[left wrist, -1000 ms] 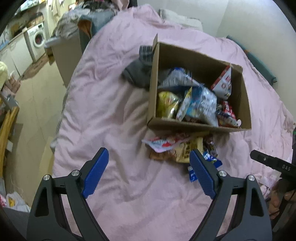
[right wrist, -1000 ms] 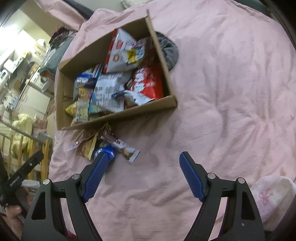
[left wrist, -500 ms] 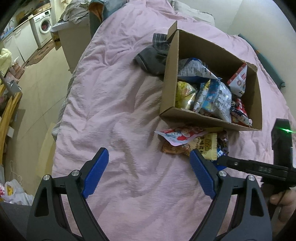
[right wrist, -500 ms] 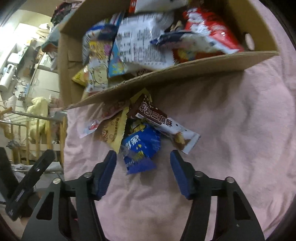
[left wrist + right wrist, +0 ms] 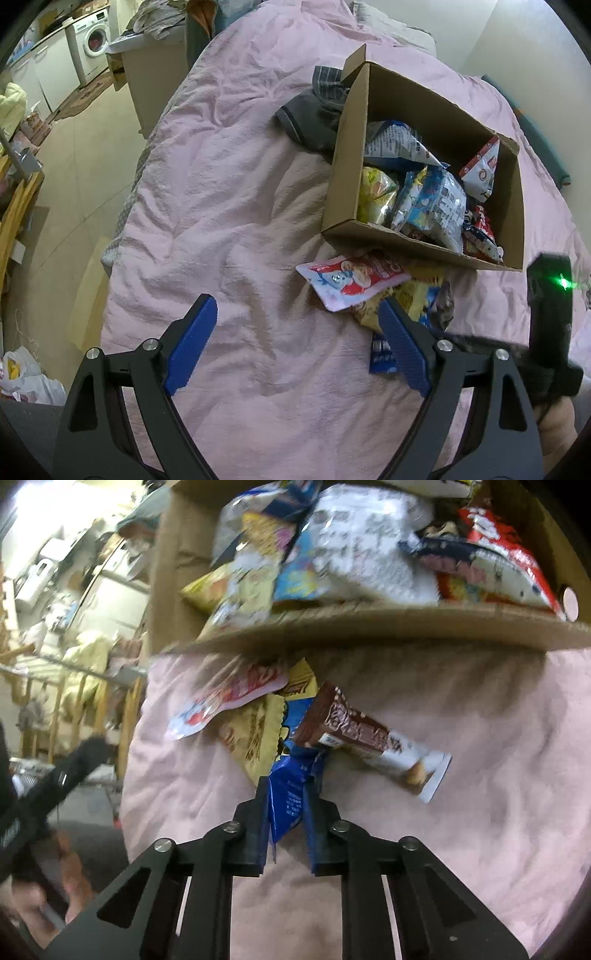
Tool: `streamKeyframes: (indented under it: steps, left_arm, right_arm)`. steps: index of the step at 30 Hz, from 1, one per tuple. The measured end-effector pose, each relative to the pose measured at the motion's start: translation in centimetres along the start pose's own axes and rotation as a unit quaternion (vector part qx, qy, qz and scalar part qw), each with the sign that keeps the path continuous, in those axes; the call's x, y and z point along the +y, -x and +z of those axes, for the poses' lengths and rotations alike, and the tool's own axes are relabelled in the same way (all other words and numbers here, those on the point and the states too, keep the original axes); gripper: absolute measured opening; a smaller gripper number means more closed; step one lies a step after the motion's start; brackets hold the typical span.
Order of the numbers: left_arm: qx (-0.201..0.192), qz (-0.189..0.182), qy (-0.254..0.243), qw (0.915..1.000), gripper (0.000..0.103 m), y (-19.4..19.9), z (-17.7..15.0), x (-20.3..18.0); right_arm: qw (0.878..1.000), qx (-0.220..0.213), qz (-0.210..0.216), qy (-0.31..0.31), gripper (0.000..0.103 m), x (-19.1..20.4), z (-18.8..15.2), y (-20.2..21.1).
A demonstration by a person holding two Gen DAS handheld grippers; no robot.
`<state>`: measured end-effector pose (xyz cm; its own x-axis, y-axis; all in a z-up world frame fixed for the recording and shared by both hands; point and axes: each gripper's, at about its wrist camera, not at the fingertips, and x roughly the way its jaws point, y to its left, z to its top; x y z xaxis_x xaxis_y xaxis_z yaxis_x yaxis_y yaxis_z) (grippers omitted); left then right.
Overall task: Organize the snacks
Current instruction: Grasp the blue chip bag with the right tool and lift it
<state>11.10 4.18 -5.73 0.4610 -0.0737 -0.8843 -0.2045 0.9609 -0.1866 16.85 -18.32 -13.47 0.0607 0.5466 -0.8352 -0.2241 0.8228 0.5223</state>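
Note:
A cardboard box full of snack bags rests on a pink bedspread. Loose snacks lie in front of its near wall: a pink and red pouch, a yellow packet, a brown chocolate bar wrapper and a blue packet. My right gripper is shut on the blue packet, pinching its near end. My left gripper hangs open over bare bedspread, left of the loose pile, with nothing between its fingers. Part of the right gripper's body appears at the right edge of the left wrist view.
A dark grey garment lies against the box's far left corner. The bed's left edge drops to a floor with a cabinet and a washing machine. A wooden rack stands beyond the bed in the right wrist view.
My right gripper came down toward the loose pile and closed on the blue packet. The left gripper drifted slightly closer to the bed and stayed open.

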Motion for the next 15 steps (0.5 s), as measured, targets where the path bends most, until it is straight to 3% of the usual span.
streamKeyframes:
  steps: [7,15]
  left_arm:
    - [0.012,0.004,0.02,0.9997,0.087,-0.4,-0.2,1.0]
    - [0.021,0.006,0.013,0.9997,0.087,-0.8,-0.5,0.3]
  right_arm:
    - [0.997,0.06,0.04,0.017,0.014,0.4,-4.5,0.6]
    - [0.997,0.043,0.055,0.03,0.014,0.1,-7.1,2.8]
